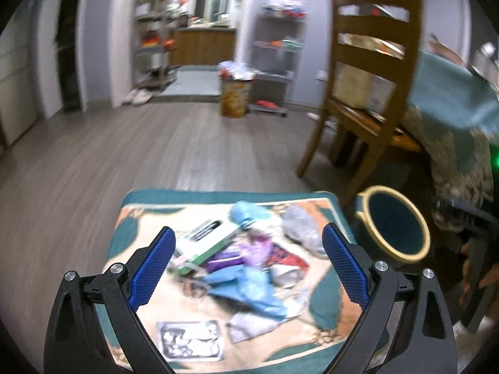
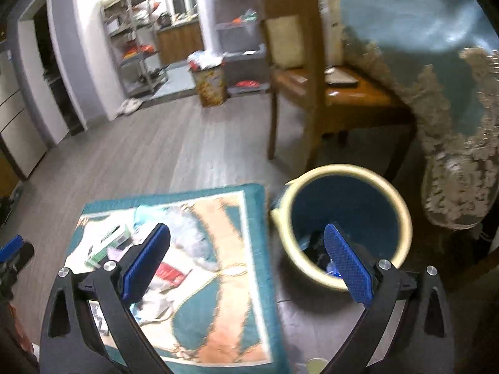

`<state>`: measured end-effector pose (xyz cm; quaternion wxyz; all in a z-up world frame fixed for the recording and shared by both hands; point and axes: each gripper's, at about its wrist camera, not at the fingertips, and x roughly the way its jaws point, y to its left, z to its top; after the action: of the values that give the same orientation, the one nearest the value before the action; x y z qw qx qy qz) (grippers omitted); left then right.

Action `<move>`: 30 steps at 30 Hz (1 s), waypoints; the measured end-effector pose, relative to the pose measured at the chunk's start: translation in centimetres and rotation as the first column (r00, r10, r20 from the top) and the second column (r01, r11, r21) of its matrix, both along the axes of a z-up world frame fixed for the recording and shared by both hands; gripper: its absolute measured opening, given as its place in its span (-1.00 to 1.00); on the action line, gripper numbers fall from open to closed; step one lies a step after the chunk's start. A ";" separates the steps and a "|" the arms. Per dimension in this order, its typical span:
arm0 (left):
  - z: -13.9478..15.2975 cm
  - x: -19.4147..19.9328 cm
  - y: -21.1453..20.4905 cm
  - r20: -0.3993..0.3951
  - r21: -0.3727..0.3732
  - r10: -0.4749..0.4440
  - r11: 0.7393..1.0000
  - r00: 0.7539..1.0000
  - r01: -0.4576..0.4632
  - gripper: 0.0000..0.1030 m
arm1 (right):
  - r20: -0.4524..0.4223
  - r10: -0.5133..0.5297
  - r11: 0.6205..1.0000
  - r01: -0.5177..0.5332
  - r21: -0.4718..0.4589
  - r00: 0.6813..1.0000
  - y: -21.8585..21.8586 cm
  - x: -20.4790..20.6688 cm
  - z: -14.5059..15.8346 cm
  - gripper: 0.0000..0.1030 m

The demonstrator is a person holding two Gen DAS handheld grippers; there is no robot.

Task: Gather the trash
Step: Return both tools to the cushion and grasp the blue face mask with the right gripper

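A heap of trash lies on a teal and peach patterned mat (image 1: 140,218): a green and white box (image 1: 207,238), blue cloth-like scraps (image 1: 252,290), a purple wrapper (image 1: 240,255), grey crumpled plastic (image 1: 301,227) and a black and white packet (image 1: 190,339). My left gripper (image 1: 248,261) hovers open above the heap, holding nothing. A dark blue bin with a cream rim (image 2: 402,205) stands right of the mat (image 2: 249,249), with some dark trash at its bottom. My right gripper (image 2: 246,258) is open and empty, spanning the mat's right edge and the bin. Both views are blurred.
A wooden chair (image 1: 374,71) and a table under a teal lace-edged cloth (image 2: 436,62) stand just behind the bin. Across the grey wood floor (image 1: 156,143), a full patterned waste bin (image 1: 234,93) and metal shelves (image 1: 156,37) line the far wall.
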<state>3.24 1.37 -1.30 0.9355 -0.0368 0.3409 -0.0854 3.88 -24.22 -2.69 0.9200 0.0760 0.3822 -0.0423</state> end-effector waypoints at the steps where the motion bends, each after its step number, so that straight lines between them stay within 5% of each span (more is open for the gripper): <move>1: -0.2 0.0 0.6 -0.002 0.002 0.016 1.000 1.000 -0.016 0.83 | -0.014 0.017 1.000 -0.017 -0.004 1.000 0.9 0.3 -0.4 0.89; 10: -3.8 0.0 8.2 -0.109 0.017 0.182 0.983 0.977 -0.182 0.83 | -0.101 0.192 0.981 -0.193 -0.003 0.976 10.1 2.0 -4.7 0.89; 20: -5.2 -0.1 11.6 -0.137 0.039 0.210 0.978 0.968 -0.207 0.83 | -0.207 0.347 0.936 -0.353 0.007 0.915 18.1 2.4 -8.9 0.87; 24: -5.5 0.6 12.0 -0.142 0.035 0.220 0.975 0.965 -0.217 0.83 | -0.244 0.399 0.912 -0.409 0.009 0.884 20.0 2.5 -10.2 0.68; 26: -5.7 1.1 12.2 -0.145 0.041 0.223 0.975 0.964 -0.219 0.83 | -0.272 0.430 0.894 -0.448 -0.005 0.861 20.9 2.7 -11.1 0.45; 30: -5.8 2.0 12.5 -0.148 0.044 0.224 0.975 0.963 -0.220 0.83 | -0.310 0.479 0.864 -0.503 0.002 0.821 21.4 2.9 -12.2 -0.53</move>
<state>5.28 13.86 -7.10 0.9108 -0.0684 0.4062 0.0275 6.77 -2.80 -14.86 0.8331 -0.0689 0.5218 0.1698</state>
